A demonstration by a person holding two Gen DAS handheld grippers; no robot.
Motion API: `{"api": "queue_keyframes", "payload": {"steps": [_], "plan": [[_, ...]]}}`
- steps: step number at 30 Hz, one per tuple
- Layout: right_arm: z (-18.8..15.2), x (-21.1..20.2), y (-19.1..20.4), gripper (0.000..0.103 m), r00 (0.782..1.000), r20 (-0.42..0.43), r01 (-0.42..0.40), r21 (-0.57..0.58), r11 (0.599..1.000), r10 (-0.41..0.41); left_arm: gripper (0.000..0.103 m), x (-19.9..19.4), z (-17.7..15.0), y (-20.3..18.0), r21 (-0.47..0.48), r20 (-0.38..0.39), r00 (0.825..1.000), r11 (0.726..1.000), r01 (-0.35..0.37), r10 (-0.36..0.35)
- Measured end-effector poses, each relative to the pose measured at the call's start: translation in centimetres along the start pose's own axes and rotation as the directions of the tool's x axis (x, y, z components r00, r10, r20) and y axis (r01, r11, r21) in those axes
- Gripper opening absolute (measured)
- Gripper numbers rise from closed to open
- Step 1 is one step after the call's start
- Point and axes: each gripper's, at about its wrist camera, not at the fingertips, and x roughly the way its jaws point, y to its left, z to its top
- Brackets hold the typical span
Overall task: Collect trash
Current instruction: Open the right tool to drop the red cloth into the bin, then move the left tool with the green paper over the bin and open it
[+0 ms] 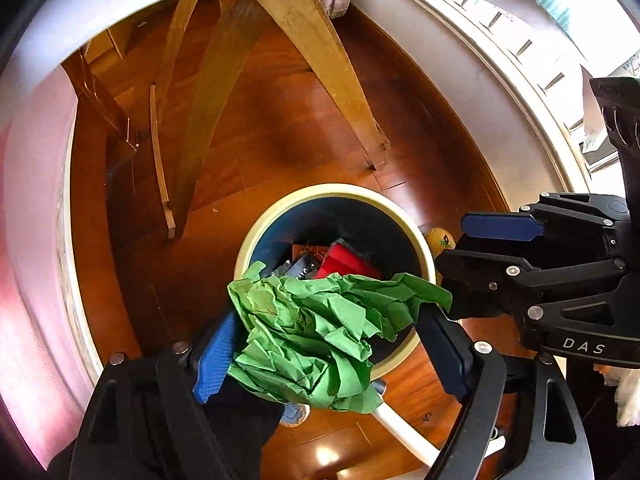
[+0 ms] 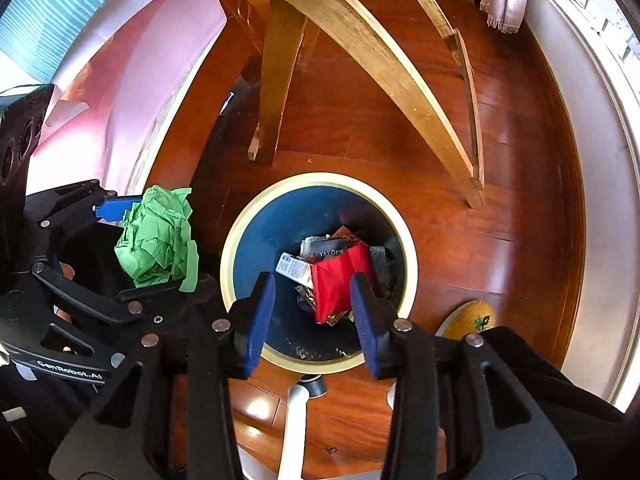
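Observation:
A round bin (image 1: 424, 248) with a cream rim and dark blue inside stands on the wooden floor; it also shows in the right wrist view (image 2: 240, 240). Inside lie a red packet (image 2: 340, 280), a red packet edge (image 1: 348, 266) and other wrappers. My left gripper (image 1: 332, 344) is shut on a crumpled green paper (image 1: 320, 328) and holds it above the bin's near rim. The green paper (image 2: 158, 240) also shows at the left of the right wrist view. My right gripper (image 2: 314, 308) is open and empty, above the bin; it shows at the right of the left wrist view (image 1: 456, 240).
Wooden chair legs (image 2: 360, 48) stand on the floor beyond the bin. A white wall with a moulding (image 2: 600, 200) runs along the right. Pink fabric (image 2: 120, 80) hangs at the left. A yellow slipper (image 2: 472, 316) is beside the bin. A white pole (image 2: 294, 432) lies below.

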Motion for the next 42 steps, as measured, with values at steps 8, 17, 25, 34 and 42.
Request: {"api": "queue_keyframes", "payload": {"steps": [8, 17, 25, 34, 42], "plan": [[0.0, -0.1, -0.1, 0.036, 1.000, 0.003, 0.006, 0.005, 1.000, -0.006, 0.089, 0.2, 0.0, -0.1, 0.000, -0.007, 1.000, 1.000, 0.007, -0.007], [0.0, -0.2, 0.0, 0.036, 1.000, 0.007, 0.006, 0.005, 1.000, -0.006, 0.096, 0.4, -0.3, -0.8, 0.031, -0.030, 0.999, 0.999, 0.037, -0.036], [0.1, -0.7, 0.1, 0.036, 1.000, 0.022, -0.007, 0.006, 1.000, 0.007, 0.098, 0.0, -0.3, -1.0, 0.034, -0.021, 0.998, 0.998, 0.054, -0.054], [0.6, -2.3, -0.1, 0.036, 0.994, 0.069, -0.088, 0.017, 0.996, 0.086, 0.098, -1.1, -0.6, -0.9, 0.053, 0.012, 0.994, 0.992, 0.111, -0.112], [1.5, -3.1, 1.2, 0.036, 0.984, 0.093, -0.151, -0.021, 0.988, 0.152, 0.098, -1.8, -0.4, -1.3, 0.073, 0.036, 0.986, 0.984, 0.160, -0.163]]}}
